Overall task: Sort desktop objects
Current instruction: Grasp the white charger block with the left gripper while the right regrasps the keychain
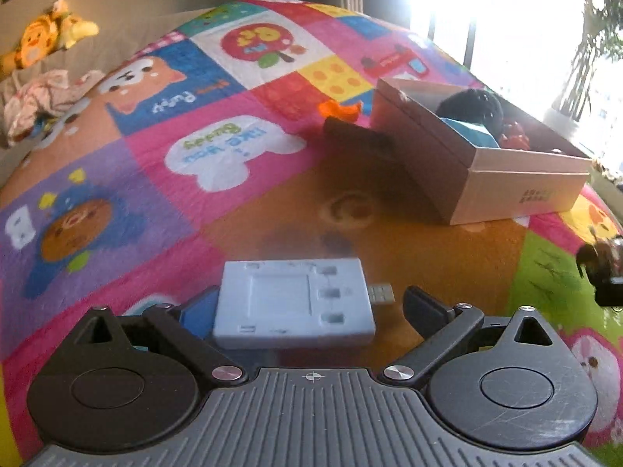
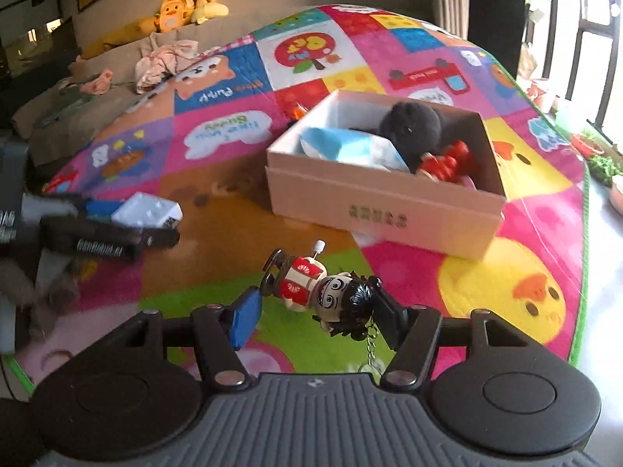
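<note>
While the cardboard box (image 2: 383, 202) on the play mat (image 2: 506, 284) already holds a black plush toy (image 2: 418, 124), a blue-and-white packet (image 2: 350, 148) and a red toy (image 2: 447, 165), at least three things still wait outside it, so by my reading the sorting is partly done. Between the pads of the right tool (image 2: 317, 317) a small wind-up figure (image 2: 323, 292) lies tilted, with a key chain hanging from its dark-haired head; the jaws stand about half apart, and I cannot tell whether they press on it. A pale grey device (image 1: 294, 303) with a plug at one end sits between the fingers of the left tool (image 1: 309, 309), whose jaws stand wide and are still opening; the right-hand finger is clear of it.

Only the left wrist view shows an orange object (image 1: 338, 111) behind the box's far corner. Only the right wrist view looks down into the box and shows the left tool from the side, low over the mat beside the grey device.
</note>
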Available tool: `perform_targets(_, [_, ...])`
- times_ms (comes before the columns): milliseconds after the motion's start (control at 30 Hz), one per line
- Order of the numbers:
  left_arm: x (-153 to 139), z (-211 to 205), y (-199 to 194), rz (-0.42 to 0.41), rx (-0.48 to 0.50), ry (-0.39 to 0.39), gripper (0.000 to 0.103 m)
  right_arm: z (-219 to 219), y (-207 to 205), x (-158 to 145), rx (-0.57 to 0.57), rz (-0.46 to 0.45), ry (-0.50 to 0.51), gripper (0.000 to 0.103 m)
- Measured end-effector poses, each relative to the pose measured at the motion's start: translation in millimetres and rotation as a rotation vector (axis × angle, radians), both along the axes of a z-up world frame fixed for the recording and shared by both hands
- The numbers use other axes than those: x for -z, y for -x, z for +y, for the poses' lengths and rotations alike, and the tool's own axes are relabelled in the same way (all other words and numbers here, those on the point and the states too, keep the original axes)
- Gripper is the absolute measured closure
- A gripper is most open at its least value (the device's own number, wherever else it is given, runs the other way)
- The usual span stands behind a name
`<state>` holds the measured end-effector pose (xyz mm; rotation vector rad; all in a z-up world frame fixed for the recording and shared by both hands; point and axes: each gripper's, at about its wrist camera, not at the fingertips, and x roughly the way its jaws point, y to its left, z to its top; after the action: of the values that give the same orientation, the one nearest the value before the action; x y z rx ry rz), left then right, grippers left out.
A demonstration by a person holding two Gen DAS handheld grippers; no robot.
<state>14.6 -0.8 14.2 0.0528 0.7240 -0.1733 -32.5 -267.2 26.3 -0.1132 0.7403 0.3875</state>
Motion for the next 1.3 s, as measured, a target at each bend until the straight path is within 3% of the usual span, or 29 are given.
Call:
perform_targets(100, [0,-11,-6,0.003,0.02,-0.001,0.002,-5,5,4,0.001,-0.013,0.004,0.04])
perform_targets(233, [0,-25,-1,0.004,0.13,0.032,0.002,-13,13,8,0.008,-0.039,0.006,0.014])
perform_targets(333, [0,-37,12,0.004,0.237,0.024,0.002,-14,19,14,0.011,-0.057,0.024,0.008])
perform_targets(467, [-1,-45,17,0.012,0.214,0.012,0.002,-12,25,27,0.03,-0.079,0.024,0.004])
perform_targets(600, [-3,-51,5,0.042,0.177,0.071,0.001,-10,21,39,0.065,-0.056,0.014,0.0])
perform_targets(767, [2,-67,-5,0.012,0.157,-0.03,0.002,-13,22,37,0.081,-0.076,0.013,0.0])
perform_targets(867, [1,-68,-3,0.004,0.163,-0.033,0.008,-11,22,35,0.08,-0.094,0.024,0.0])
perform_targets(1100, [-3,-62,27,-0.005,0.196,-0.045,0.008,-5,-2,29,0.104,-0.074,0.034,0.0])
perform_targets(1167, [-5,-57,39,0.007,0.209,-0.033,0.008,-4,-7,29,0.112,-0.056,0.031,0.009])
perform_targets(1233, [-8,-53,49,0.019,0.219,-0.021,0.008,-5,-9,29,0.096,-0.029,0.021,0.036])
perform_targets(1300, [-14,-51,56,0.02,0.231,-0.001,0.008,-8,-7,25,0.088,-0.021,0.009,0.038])
